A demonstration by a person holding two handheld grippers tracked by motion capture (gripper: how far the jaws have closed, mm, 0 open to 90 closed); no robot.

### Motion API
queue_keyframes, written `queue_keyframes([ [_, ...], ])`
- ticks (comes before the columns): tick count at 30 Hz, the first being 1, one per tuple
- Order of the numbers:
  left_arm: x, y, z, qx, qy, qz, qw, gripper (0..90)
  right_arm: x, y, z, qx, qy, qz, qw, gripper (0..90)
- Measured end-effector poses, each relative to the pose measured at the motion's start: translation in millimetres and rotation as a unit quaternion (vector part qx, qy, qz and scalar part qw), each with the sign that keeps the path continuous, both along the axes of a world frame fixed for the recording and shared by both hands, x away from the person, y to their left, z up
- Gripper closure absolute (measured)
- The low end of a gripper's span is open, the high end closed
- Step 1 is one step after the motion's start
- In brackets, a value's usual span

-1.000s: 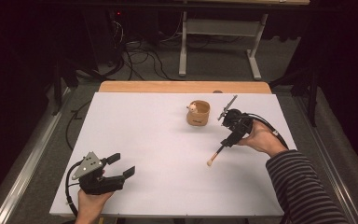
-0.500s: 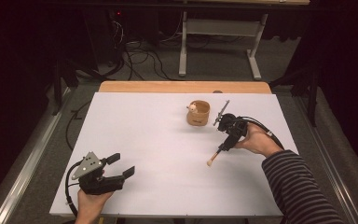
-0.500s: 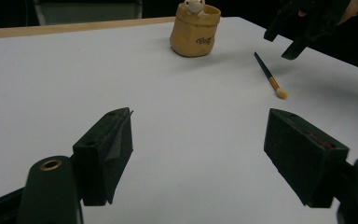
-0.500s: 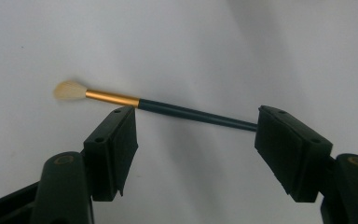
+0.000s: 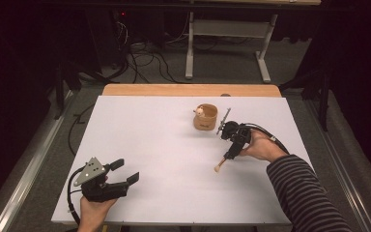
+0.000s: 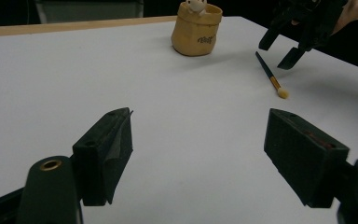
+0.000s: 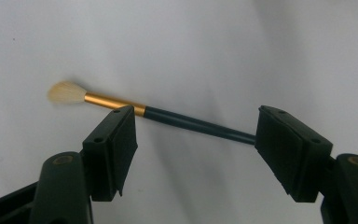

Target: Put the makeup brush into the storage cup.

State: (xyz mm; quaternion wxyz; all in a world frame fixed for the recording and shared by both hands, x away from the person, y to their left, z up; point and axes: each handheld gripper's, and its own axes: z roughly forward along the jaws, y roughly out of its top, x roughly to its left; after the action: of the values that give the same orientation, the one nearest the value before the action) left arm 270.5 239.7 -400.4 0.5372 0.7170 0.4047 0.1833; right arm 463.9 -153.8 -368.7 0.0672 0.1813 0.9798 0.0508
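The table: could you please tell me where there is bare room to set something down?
The table is bare across its left and middle, from the far edge down to the left gripper. The near middle is bare too. It is crowded only at the right, around the cup, brush and right gripper.

In the right gripper view, the far end of the slim dark-handled, gold-ferruled brush [image 7: 168, 115] disappears behind the black jaw at three o'clock, and part of its ferrule sits behind the jaw at nine o'clock. In the left gripper view, the small white object [image 6: 196, 4] inside the tan cylindrical pot [image 6: 196, 30] is cut off at twelve o'clock, and the pot's dark printed marking is too blurred to read. In the high view that object stays too small to identify.
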Motion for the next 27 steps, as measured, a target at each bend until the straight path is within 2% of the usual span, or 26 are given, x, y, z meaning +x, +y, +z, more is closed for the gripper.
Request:
queue_keyframes([
  [13, 1.0, -0.6, -0.5, 0.004, 0.005, -0.003, 1.0, 23.9, -1.1, 1.3, -17.7, -0.007, 0.023, 0.014, 0.9996, 31.9],
  [27, 0.7, -0.8, -0.5, 0.007, 0.003, 0.003, 1.0, 24.0, -0.5, 2.0, -19.8, -0.01, 0.02, 0.019, 0.9996, 31.7],
])
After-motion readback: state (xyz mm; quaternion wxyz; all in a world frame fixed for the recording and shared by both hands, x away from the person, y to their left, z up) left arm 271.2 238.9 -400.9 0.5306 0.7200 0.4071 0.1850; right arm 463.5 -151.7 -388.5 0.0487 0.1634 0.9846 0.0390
